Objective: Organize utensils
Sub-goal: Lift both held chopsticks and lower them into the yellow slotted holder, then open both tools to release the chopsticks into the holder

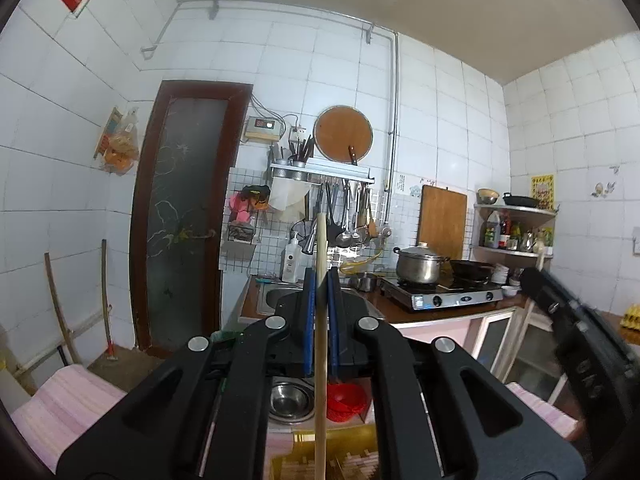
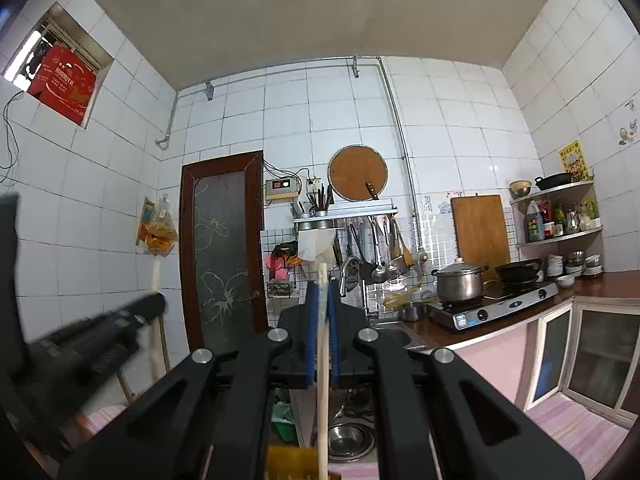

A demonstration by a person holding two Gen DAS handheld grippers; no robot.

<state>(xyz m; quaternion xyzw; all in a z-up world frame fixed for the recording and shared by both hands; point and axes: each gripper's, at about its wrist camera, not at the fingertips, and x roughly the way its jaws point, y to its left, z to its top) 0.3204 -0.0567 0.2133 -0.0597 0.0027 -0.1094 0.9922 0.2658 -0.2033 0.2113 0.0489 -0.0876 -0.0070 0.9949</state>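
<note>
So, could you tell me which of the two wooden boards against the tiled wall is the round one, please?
The round board hangs high above the utensil rack. The rectangular board leans lower, right of the rack, behind the steel pot.

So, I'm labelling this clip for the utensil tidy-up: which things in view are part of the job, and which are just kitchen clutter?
Part of the job:
- left gripper, shut on a wooden stick
- right gripper, shut on a second wooden stick
- yellow tray below

Just lying about:
- steel pot on the stove
- hanging ladles
- cutting board
</note>
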